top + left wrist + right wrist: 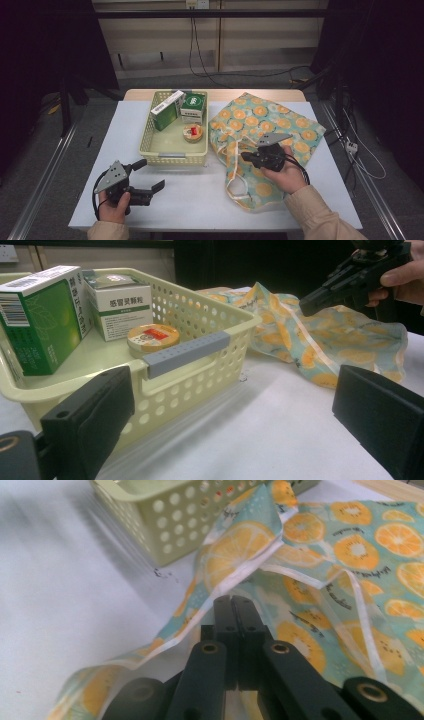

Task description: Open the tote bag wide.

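Note:
A fabric bag [270, 130] printed with orange slices lies on the right half of the white table [200, 200]. My right gripper [245, 156] is at the bag's left edge. In the right gripper view its jaws [234, 602] are pressed together on the bag's white-trimmed edge [240, 575], which is raised off the table. The left gripper view shows the same gripper [307, 307] above the lifted cloth [320, 345]. My left gripper [151, 174] rests at the table's front left, open, with nothing between its jaws [230, 410], pointing toward the basket.
A pale yellow perforated basket [172, 157] stands left of the bag, close to it. It holds a green box [165, 111], a white and green box [193, 107] and a small round tin [193, 132]. Bag handles [235, 187] trail toward the front edge.

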`<state>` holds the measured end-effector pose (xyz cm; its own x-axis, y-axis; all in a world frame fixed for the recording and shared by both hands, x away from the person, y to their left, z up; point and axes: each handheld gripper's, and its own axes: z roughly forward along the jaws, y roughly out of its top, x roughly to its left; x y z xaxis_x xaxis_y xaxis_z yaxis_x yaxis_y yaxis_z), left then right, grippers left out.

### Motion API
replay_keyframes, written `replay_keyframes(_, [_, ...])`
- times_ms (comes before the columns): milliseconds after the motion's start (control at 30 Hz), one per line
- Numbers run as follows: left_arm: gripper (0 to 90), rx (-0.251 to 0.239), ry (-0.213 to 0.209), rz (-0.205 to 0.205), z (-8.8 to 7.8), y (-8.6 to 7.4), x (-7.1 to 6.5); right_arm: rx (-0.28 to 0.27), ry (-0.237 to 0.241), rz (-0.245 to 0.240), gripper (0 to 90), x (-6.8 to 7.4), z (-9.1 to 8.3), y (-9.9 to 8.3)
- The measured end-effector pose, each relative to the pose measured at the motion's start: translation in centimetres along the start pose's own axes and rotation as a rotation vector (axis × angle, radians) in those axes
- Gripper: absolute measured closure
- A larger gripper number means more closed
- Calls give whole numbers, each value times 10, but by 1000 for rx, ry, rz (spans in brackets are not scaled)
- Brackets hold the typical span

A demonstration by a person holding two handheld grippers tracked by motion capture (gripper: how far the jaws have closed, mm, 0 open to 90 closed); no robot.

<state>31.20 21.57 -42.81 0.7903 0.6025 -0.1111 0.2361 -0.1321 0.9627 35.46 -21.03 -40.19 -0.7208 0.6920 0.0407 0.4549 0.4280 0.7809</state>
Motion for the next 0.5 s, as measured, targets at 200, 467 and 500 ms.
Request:
replay_keyframes(200, [32, 0, -54, 5, 11, 8, -12, -8, 13, -9, 900, 5, 2, 4])
replay_keyframes(467, [32, 54, -172, 29, 46, 19, -44, -26, 29, -9, 900, 11, 2, 6])
replay_keyframes(500, [32, 67, -185, 37, 52, 20, -49, -32, 32, -8, 900, 12, 2, 7])
